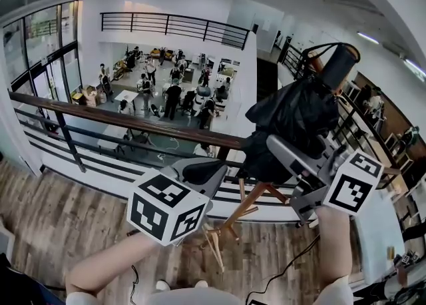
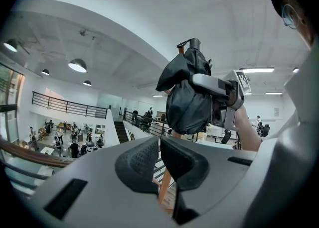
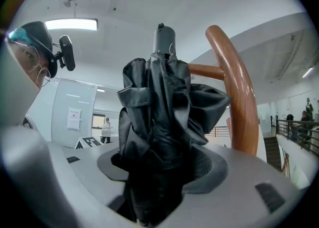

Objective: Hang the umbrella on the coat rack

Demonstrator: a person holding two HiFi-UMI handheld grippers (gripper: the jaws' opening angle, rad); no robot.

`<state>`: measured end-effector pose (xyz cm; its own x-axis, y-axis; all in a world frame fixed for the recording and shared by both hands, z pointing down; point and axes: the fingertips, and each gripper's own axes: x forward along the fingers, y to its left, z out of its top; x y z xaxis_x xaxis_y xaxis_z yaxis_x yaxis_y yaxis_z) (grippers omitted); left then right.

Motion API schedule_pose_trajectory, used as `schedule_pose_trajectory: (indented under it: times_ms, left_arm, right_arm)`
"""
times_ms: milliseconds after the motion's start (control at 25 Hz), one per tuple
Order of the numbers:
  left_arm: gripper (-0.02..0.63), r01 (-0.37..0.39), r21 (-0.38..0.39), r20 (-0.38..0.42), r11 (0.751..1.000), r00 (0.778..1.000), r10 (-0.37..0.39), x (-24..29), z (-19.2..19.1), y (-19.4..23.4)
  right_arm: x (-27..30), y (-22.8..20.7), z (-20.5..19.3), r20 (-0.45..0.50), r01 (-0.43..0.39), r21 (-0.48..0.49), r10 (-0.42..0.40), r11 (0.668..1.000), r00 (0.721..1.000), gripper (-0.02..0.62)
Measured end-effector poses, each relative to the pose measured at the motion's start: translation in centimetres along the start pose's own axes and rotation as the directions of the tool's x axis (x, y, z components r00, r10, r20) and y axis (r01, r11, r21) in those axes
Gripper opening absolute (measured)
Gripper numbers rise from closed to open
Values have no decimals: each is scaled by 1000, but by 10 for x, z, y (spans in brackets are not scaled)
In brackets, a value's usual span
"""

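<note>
Right gripper (image 3: 159, 170) is clamped on the upright umbrella (image 3: 159, 112), just beside the coat rack hook (image 3: 235, 97). Left gripper (image 2: 159, 145) is closed, empty.

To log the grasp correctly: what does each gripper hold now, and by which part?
The right gripper holds the black umbrella, its fingers clamped around the folded canopy. The left gripper is closed on nothing.

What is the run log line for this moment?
right hand-held gripper: shut on umbrella | left hand-held gripper: shut, empty | umbrella: upright, beside rack hook
</note>
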<state>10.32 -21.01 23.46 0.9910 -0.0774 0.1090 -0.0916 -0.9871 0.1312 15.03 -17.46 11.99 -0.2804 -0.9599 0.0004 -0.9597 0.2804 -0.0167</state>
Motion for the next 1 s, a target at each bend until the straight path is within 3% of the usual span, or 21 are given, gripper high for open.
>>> schedule_pose_trajectory:
  times_ms: [1000]
  left_arm:
    - [26, 30, -19, -40, 999, 999, -31, 18, -10, -15]
  right_arm:
    - [-16, -15, -54, -66, 27, 106, -20, 994, 998, 291]
